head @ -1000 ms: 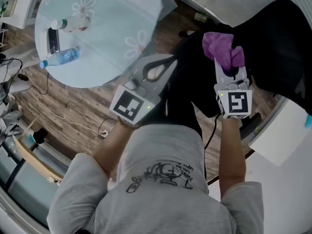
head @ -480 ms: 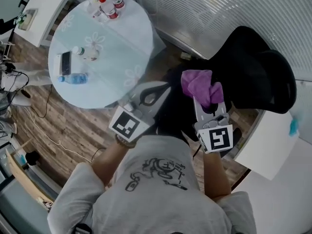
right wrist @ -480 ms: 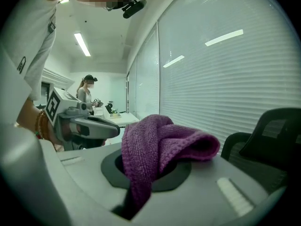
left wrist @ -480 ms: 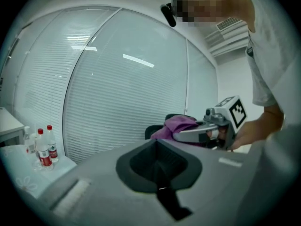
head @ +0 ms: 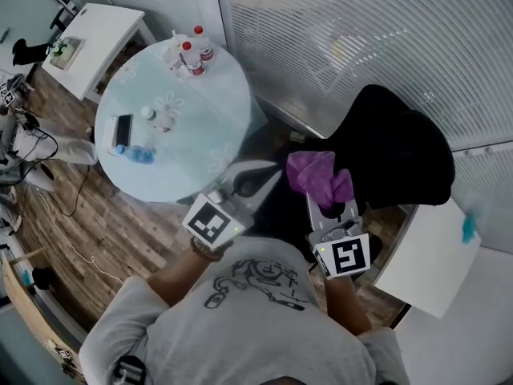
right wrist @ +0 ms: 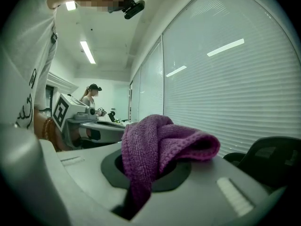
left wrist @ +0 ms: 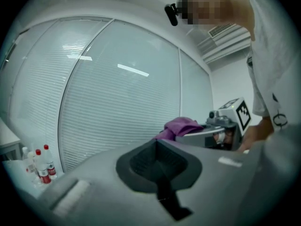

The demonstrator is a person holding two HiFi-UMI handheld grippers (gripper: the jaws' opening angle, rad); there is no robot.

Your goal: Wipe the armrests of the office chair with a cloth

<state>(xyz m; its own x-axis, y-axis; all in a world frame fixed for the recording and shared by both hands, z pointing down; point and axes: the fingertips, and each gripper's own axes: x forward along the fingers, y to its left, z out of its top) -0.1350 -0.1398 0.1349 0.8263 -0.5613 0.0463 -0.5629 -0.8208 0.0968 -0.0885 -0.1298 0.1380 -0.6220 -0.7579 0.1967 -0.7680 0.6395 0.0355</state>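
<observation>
Head view: the right gripper (head: 324,201) holds the purple cloth (head: 314,175). The black office chair (head: 397,155) sits just past the cloth, ahead and a bit to the right. So this hand is nearer to it than the left gripper (head: 271,176). I cannot pick out the armrests. The labels on the bottles (head: 192,54) on the round table (head: 204,131) are too small to read.

Left gripper view: its jaws are pressed together with nothing between them.

Right gripper view: the cloth is pinched in the jaws, and the chair shows low on the right.
</observation>
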